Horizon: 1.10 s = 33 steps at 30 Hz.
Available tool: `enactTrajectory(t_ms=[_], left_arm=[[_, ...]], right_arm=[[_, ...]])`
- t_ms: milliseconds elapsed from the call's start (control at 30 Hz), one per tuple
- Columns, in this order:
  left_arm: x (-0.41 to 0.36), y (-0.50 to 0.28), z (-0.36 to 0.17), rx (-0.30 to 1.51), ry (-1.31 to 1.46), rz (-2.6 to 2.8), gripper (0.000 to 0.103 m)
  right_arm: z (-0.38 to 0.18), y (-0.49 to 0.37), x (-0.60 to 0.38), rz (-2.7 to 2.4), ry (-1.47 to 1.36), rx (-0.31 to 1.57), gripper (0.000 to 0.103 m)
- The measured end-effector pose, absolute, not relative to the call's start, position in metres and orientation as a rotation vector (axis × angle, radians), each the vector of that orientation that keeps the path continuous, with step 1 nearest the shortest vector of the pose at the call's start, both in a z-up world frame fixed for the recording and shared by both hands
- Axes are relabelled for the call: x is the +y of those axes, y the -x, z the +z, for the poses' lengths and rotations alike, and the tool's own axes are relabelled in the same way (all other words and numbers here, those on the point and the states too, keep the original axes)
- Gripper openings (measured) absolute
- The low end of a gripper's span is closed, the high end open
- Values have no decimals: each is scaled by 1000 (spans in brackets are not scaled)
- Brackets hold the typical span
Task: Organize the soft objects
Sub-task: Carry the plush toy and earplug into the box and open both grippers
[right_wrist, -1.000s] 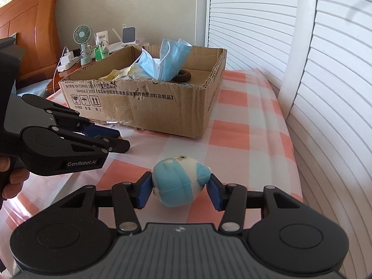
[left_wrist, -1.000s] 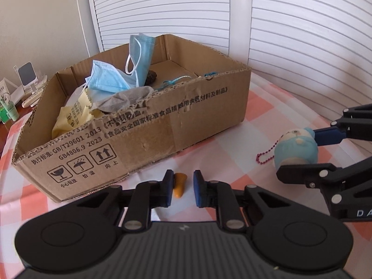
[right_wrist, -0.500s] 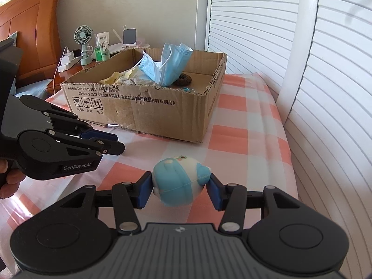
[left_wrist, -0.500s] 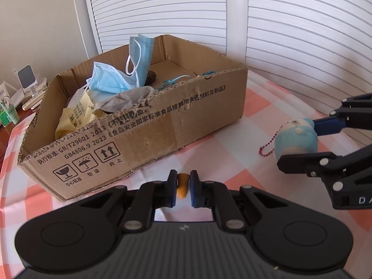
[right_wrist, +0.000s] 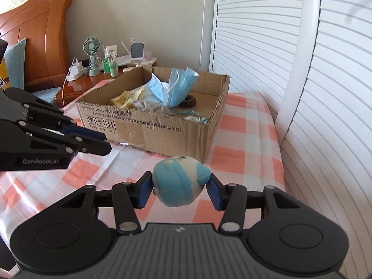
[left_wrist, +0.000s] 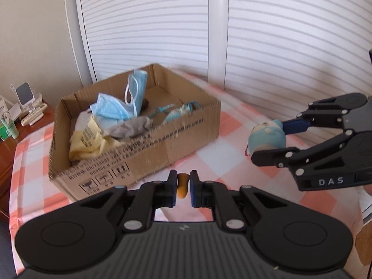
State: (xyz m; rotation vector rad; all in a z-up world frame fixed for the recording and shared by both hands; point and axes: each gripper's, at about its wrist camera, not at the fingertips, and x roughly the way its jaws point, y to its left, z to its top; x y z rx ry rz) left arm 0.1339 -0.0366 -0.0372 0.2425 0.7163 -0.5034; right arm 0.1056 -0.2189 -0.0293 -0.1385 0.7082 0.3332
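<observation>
Both grippers have risen since the earlier frames, each carrying its load clear of the checked cloth (right_wrist: 234, 125).

Your left gripper (left_wrist: 182, 187) has its jaws pressed tight on a small orange piece (left_wrist: 181, 185), held just in front of the cardboard box (left_wrist: 148, 153), below its near wall as the left wrist view shows it. Your right gripper (right_wrist: 179, 186) pinches the blue and white plush toy (right_wrist: 179, 181) from both sides, its jaws held partly apart by the toy, near the box's front right corner and outside it. Inside the box lie blue face masks (left_wrist: 114, 109), a grey cloth (left_wrist: 132, 127) and yellow cloths (left_wrist: 86, 139). Neither held item touches the box.
</observation>
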Motion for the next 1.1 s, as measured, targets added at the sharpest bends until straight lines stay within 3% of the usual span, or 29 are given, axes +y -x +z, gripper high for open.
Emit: enactTrajectory(t_ms=[433,533,567,600,633,667,900,933,967,1033,1100], left_arm=[[-33,-211,11,624,-235,-433,10],[-28,-241,10,609,-218,-379,30],[-27,-249,9,599,-218,-361,51],[-24,-256,8,596,-217,-341,82],[-22,-260,7,593,-212,-321,96],[-18,-263,7,586,-206,-297,102],[4,-222,14,503,-203,-196,102],[6,-215,15,499,-205,-183,102],[8,-209,16,499,-202,-171,102],[12,-198,17,496,-194,-142,102],[14,-188,16,493,-182,-106,102]], right_arm=[[6,-154,-208,367,147,632,56],[6,-174,-200,370,171,621,56],[5,-181,-198,371,174,623,56],[4,-188,-196,370,179,625,56],[3,-196,-194,366,184,628,56],[2,-204,-192,363,187,634,56],[-4,-262,-172,368,175,677,57],[-5,-270,-167,362,181,681,66],[-7,-274,-164,351,183,683,84],[-8,-277,-161,311,178,658,103],[-7,-276,-163,280,148,659,103]])
